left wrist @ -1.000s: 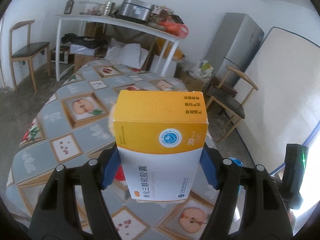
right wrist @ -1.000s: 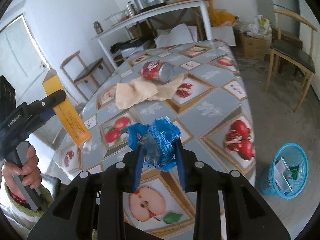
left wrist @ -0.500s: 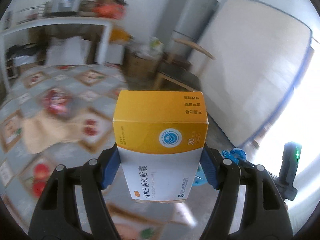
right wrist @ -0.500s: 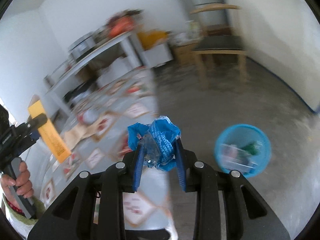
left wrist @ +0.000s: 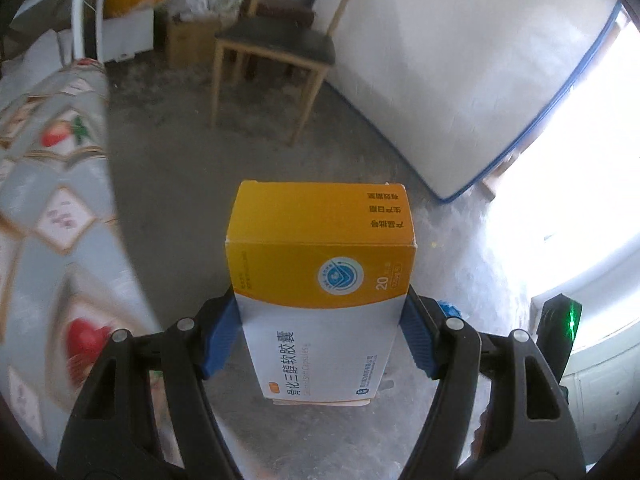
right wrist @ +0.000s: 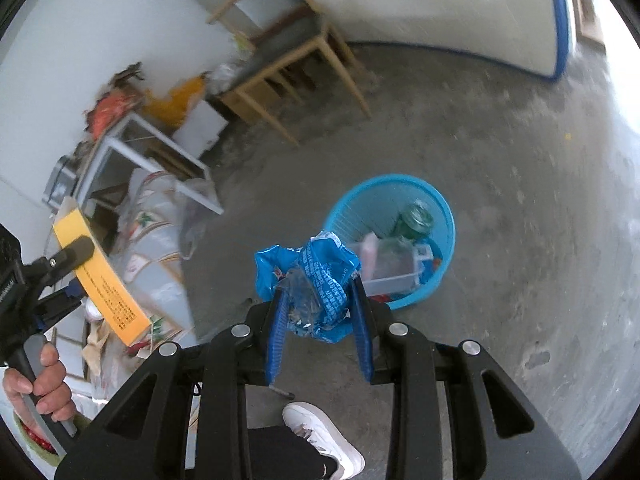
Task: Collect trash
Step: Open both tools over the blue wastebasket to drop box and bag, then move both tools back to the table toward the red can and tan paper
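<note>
the crumpled blue plastic wrapper (right wrist: 310, 280) sits clenched between the right gripper (right wrist: 320, 312) pads, with the round blue mesh plastic bin (right wrist: 444, 224) on bare concrete just beyond its tips. left gripper (left wrist: 322, 336), angled downward, grasps the yellow-and-white cardboard medicine box (left wrist: 320, 276) over the floor, wooden chair (left wrist: 276, 48) ahead.

A wooden chair (left wrist: 276, 44) with a dark seat stands on the grey concrete floor (left wrist: 208, 152), near a white panel edged in blue (left wrist: 452, 80) that leans against the wall. A table under a fruit-patterned cloth (left wrist: 48, 184) fills the left side. Cardboard boxes (left wrist: 188, 36) sit behind the chair
</note>
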Tool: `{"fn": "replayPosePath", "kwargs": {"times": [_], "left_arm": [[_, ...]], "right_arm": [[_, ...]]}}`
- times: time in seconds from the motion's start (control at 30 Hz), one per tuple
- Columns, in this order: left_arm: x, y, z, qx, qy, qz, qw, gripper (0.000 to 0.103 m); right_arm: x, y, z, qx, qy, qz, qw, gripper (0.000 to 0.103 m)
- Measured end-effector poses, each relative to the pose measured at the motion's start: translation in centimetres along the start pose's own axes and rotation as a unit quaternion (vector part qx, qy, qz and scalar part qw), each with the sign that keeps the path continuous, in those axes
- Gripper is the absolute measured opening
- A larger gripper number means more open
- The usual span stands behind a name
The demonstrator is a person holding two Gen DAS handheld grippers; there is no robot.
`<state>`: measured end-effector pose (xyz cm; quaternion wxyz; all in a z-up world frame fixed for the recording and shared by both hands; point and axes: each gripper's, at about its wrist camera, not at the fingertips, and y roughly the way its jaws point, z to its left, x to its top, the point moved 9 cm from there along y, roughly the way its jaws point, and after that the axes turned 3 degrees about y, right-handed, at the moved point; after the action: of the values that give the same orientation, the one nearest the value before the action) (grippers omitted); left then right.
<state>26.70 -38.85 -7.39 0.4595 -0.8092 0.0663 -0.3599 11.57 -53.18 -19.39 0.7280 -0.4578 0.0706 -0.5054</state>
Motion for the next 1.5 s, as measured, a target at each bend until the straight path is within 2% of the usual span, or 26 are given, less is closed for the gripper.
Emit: {"fn": "replayPosePath", "kwargs": {"times": [0.17, 0.23, 0.27, 0.3, 0.4, 0.47, 0.63, 0.77, 0.97, 1.07, 1.2, 1.3, 1.5], "left_arm": [[2.4, 6.9, -2.7, 0.004, 0.007, 0.025, 0.9996, 0.069], [3.1, 9.2, -3.7, -0.002, 0.005, 0.037, 0.9993, 0.078], [3.2, 10.1, -3.5, 0.001, 0.002, 0.044, 0.9990, 0.086], [3.3, 11.4, -3.5, 0.012, -0.001, 0.054, 0.9984, 0.086], [3.2, 13.0, -3.5, 0.018, -0.005, 0.067, 0.9976, 0.086], [3.2, 12.6, -2.9, 0.012, -0.009, 0.063, 0.9979, 0.086], [2.3, 8.9, -2.2, -0.006, 0.003, 0.042, 0.9991, 0.086], [1.9, 4.8, -1.5, -0.016, 0.001, 0.015, 0.9998, 0.086], [1.2, -0.9, -0.4, -0.012, 0.005, -0.026, 0.9996, 0.086], [-0.1, -3.5, 0.1, -0.011, 0.011, -0.039, 0.9991, 0.087], [-3.1, -7.0, 1.4, -0.013, 0.004, -0.064, 0.9978, 0.089], [-5.4, -9.2, 2.9, -0.005, -0.006, -0.076, 0.9971, 0.090], [-9.5, -13.7, 7.5, 0.024, -0.046, -0.096, 0.9941, 0.091]], "right_arm": [[2.4, 4.3, -2.7, -0.010, 0.031, 0.008, 0.999, 0.029], [3.3, 6.3, -3.6, -0.010, 0.042, 0.012, 0.999, 0.032], [3.6, 7.3, -4.3, -0.011, 0.047, 0.015, 0.999, 0.032], [3.9, 8.5, -4.9, -0.014, 0.051, 0.019, 0.998, 0.035], [3.7, 13.0, -7.3, -0.029, 0.068, 0.056, 0.996, 0.046], [3.4, 14.8, -8.5, -0.040, 0.078, 0.071, 0.994, 0.046], [3.1, 16.9, -9.5, -0.045, 0.075, 0.081, 0.993, 0.052], [3.0, 16.5, -9.7, -0.045, 0.080, 0.075, 0.993, 0.055], [3.0, 13.6, -9.2, -0.039, 0.069, 0.055, 0.995, 0.056], [2.8, 11.3, -8.3, -0.033, 0.054, 0.043, 0.997, 0.061], [2.2, 7.7, -6.2, -0.029, 0.017, 0.024, 0.999, 0.072], [1.7, 5.3, -3.9, -0.036, -0.023, 0.016, 0.999, 0.075], [1.2, 0.7, 3.9, -0.047, -0.132, -0.020, 0.990, 0.089]]}}
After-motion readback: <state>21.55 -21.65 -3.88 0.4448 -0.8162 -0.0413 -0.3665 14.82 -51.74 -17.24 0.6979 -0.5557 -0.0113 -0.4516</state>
